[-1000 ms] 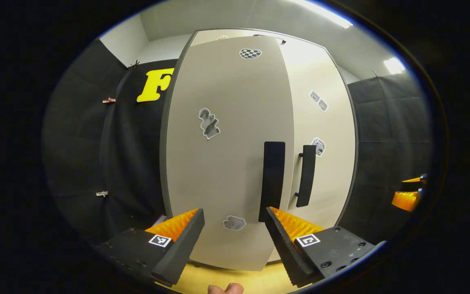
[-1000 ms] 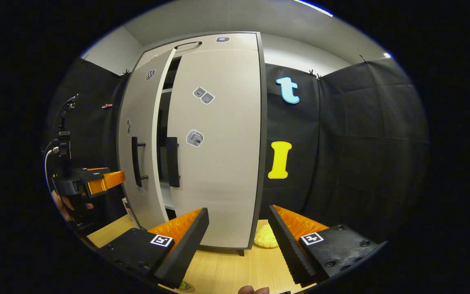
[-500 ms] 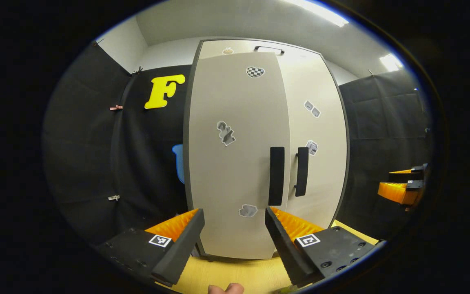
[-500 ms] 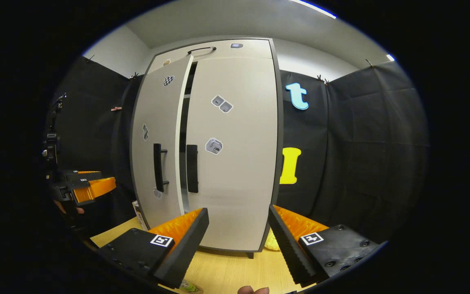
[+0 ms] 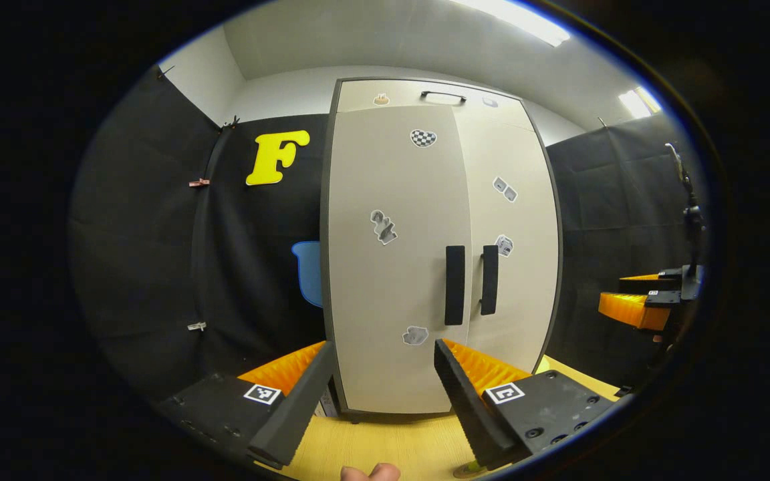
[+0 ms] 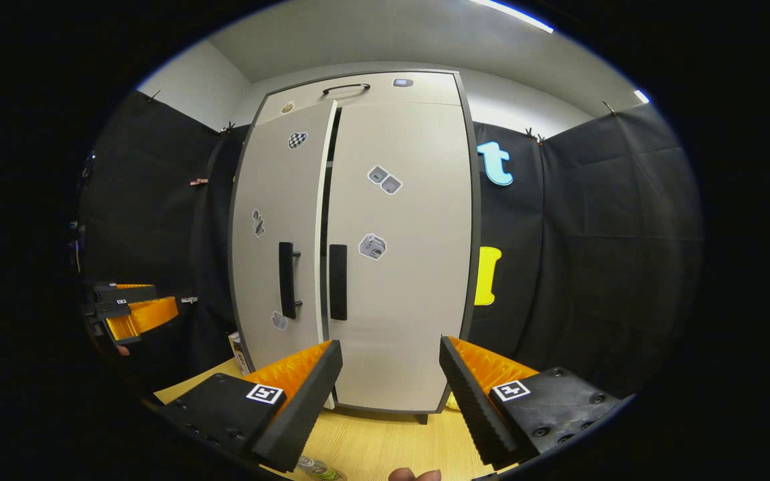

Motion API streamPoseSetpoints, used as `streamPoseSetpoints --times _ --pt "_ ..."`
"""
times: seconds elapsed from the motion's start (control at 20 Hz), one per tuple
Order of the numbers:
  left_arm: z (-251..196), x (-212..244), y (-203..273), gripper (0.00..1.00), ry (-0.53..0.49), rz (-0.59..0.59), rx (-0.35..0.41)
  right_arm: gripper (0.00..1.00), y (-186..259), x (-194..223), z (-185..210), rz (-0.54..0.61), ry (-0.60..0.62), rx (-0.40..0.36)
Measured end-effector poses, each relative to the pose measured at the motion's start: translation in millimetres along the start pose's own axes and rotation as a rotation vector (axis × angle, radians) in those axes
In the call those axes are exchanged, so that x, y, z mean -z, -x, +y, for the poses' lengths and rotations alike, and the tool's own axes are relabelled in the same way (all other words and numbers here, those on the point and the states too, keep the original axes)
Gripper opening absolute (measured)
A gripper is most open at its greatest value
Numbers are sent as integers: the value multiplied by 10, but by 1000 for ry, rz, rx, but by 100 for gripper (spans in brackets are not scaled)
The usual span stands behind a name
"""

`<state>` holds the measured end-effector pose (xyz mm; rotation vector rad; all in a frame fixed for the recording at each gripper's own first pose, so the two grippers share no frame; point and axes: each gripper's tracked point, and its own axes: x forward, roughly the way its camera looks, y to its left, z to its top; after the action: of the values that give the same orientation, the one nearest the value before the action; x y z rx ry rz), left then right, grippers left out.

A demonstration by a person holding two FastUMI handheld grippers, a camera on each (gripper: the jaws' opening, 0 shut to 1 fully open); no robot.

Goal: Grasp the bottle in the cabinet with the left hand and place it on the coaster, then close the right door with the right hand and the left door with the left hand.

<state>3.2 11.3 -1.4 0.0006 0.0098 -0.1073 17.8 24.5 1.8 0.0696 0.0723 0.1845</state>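
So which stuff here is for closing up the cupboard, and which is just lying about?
For the job:
- left door, not quite shut
- right door
- left tongs
- right tongs

Just lying about:
- stickers on the doors
- small box beside the cabinet
- table

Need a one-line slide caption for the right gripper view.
Right tool open before the cabinet, its left door slightly ajar beside the closed right door.

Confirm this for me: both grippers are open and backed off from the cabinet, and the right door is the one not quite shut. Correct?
Not quite. In the right gripper view the left door is the one ajar, with a dark gap beside the right door, which sits flush. The left gripper and right gripper are indeed open and off the cabinet.
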Motion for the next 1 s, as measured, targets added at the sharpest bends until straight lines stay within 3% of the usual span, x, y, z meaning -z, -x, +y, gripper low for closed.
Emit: streamPoseSetpoints --times 1.0 --pt "52 23 73 95 -1 -1 5 97 15 10 73 0 6 4"
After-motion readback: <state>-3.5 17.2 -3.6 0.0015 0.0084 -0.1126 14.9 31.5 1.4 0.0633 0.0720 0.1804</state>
